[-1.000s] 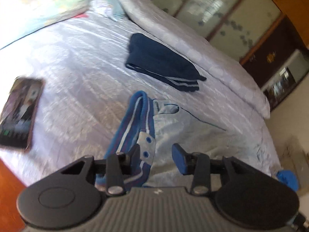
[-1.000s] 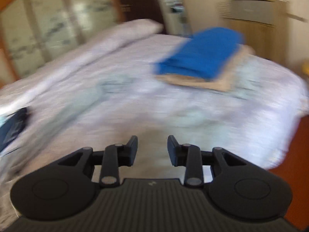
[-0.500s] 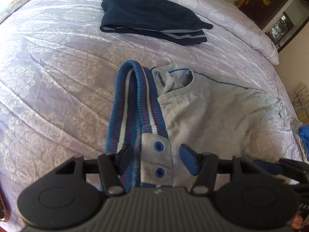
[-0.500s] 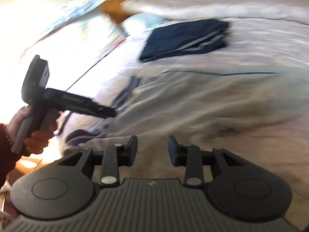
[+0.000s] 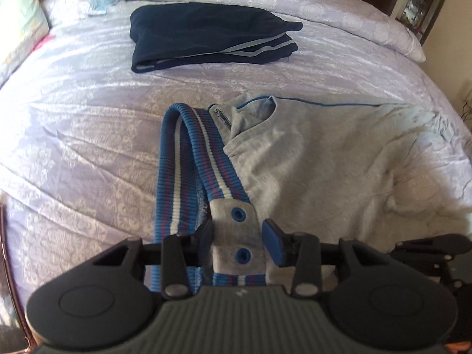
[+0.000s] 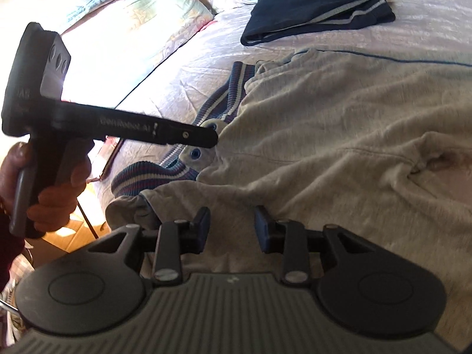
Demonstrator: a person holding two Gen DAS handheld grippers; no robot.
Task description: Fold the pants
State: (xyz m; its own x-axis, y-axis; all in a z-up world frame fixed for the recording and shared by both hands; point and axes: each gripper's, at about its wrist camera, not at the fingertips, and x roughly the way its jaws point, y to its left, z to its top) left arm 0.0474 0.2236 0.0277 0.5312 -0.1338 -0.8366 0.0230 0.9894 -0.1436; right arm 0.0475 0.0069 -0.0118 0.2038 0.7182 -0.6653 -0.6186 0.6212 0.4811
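Observation:
Grey sweatpants (image 5: pixel 309 162) lie spread on the bed, their blue striped waistband (image 5: pixel 177 153) looped open towards me. My left gripper (image 5: pixel 237 237) points down at the waistband's grey button tab (image 5: pixel 236 227). Its jaws are closing, with the tab lying flat between the pads and not visibly pinched. In the right wrist view the same pants (image 6: pixel 324 118) fill the middle, and the left gripper (image 6: pixel 212 137), held by a hand (image 6: pixel 53 191), hovers over the waistband (image 6: pixel 233 88). My right gripper (image 6: pixel 232 225) is open just above the pants' near edge, holding nothing.
Folded navy pants (image 5: pixel 212 35) with pale side stripes lie further back on the lilac bed cover (image 5: pixel 73 118). A rolled quilt (image 5: pixel 324 8) runs along the far side. Pillows (image 6: pixel 132 14) sit at the head end. The bed's edge is at the left.
The left gripper came down onto the waistband, its jaws widening and then narrowing round the button tab. The right gripper swung from the folded blue stack over to the grey pants.

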